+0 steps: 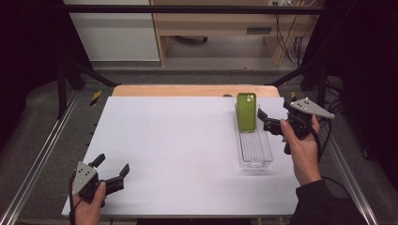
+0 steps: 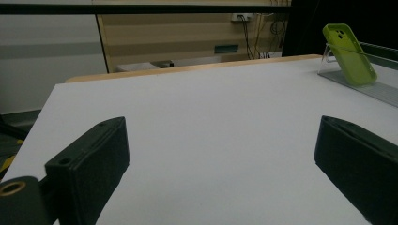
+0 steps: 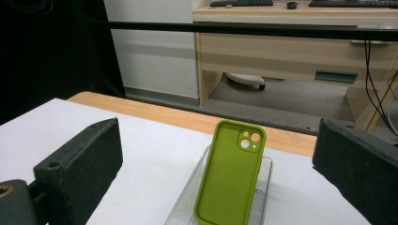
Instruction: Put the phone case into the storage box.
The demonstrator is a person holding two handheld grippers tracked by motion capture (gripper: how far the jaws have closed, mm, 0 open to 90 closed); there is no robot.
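**Green phone case propped in clear tray**

Nearest, the left hand-held gripper [image 1: 111, 169] rests released at the worktop's [image 1: 178, 150] near left corner, jaws wide apart. At the far right, the right hand-held gripper [image 1: 261, 118], also released, sits just beside the green phone case [image 1: 246, 111], which leans upright in the clear tray [image 1: 255, 149].
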